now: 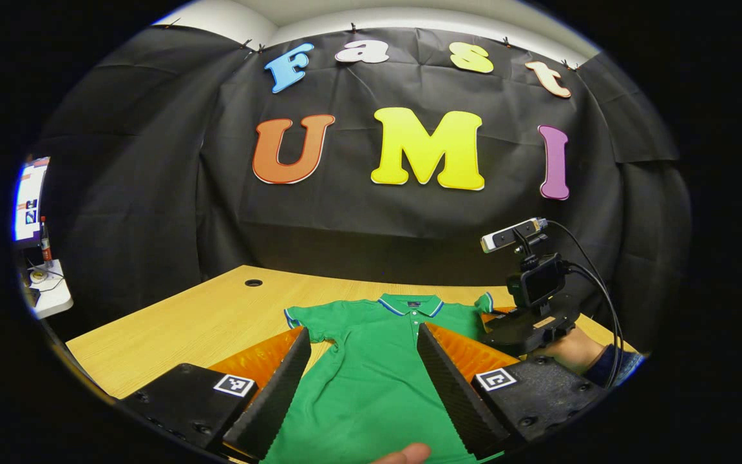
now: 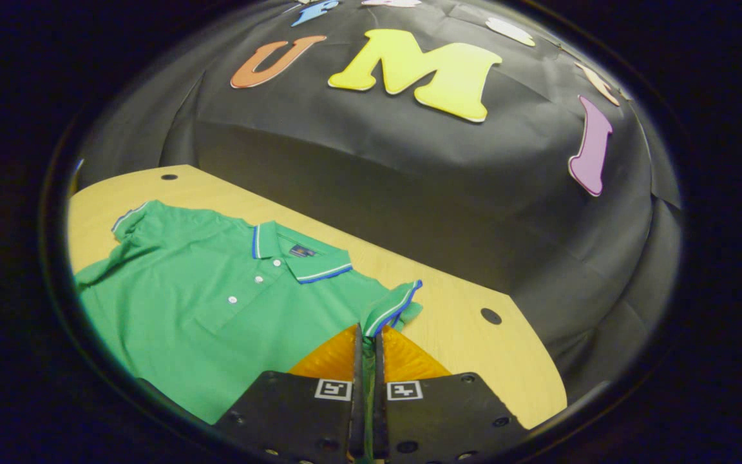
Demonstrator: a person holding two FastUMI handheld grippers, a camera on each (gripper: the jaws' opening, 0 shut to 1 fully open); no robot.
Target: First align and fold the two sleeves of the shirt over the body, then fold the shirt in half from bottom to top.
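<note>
- Right hand-held gripper has its fingers pressed together on the green cuff of the shirt's sleeve, seen at 6 o'clock in the right gripper view; a strip of green fabric runs down between the two fingers.
- Left hand-held gripper I hold with its fingers spread wide apart above the shirt's body, gripping nothing; green cloth shows in the gap between them in the left gripper view.
- From the left gripper view I see the right hand-held gripper at 4 o'clock, a hand around its handle and a small camera mounted on top, right at the shirt's sleeve edge.
- I see the shirt lying flat and face up on the table, collar with blue-and-white trim pointing toward the booth's black wall, buttons down the placket.
- In the right gripper view the other sleeve lies spread out at 9 o'clock, flat on the wood.
- A fingertip shows at 6 o'clock in the left gripper view, over the green fabric.
- The table has round cable holes near its back corners.
- A monitor stands at 9 o'clock in the left gripper view, on a white shelf.
</note>
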